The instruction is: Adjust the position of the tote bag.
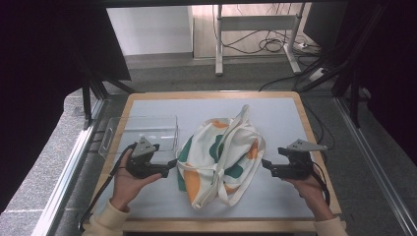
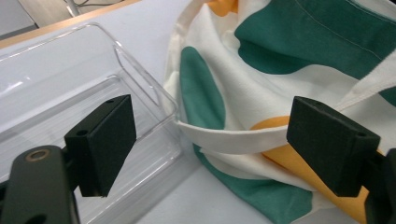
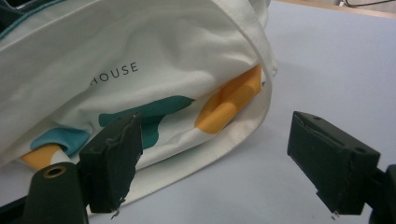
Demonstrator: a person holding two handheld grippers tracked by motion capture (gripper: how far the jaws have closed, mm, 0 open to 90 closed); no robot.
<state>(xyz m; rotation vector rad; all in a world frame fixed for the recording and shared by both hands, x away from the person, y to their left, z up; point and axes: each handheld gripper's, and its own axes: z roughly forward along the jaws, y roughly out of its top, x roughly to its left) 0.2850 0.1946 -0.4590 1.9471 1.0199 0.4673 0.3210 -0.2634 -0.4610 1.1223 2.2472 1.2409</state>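
A cream cloth bag [image 1: 221, 157] printed with green and orange patches lies crumpled in the middle of a pale grey mat [image 1: 280, 115] on a wood-edged table [image 1: 211, 95], its long straps [image 1: 244, 114] trailing toward the far side and down toward the near edge. A person at the near side holds a black gripper in each hand, one on either flank of the bag. The left gripper [image 1: 172, 162] points at the bag's left edge, its tips just beside the cloth; in the left gripper view its jaws stand wide apart and empty, with a fold of the bag's rim [image 2: 224, 135] lying between and beyond them. The right gripper [image 1: 264, 162] points at the bag's right edge, close to it but not touching; in the right gripper view its jaws are likewise spread wide with nothing between them, and the word "HOUSE" [image 3: 114, 72] reads on the bag's cream side. A clear plastic tray [image 1: 140, 130] sits on the mat just left of the bag, behind the left gripper.
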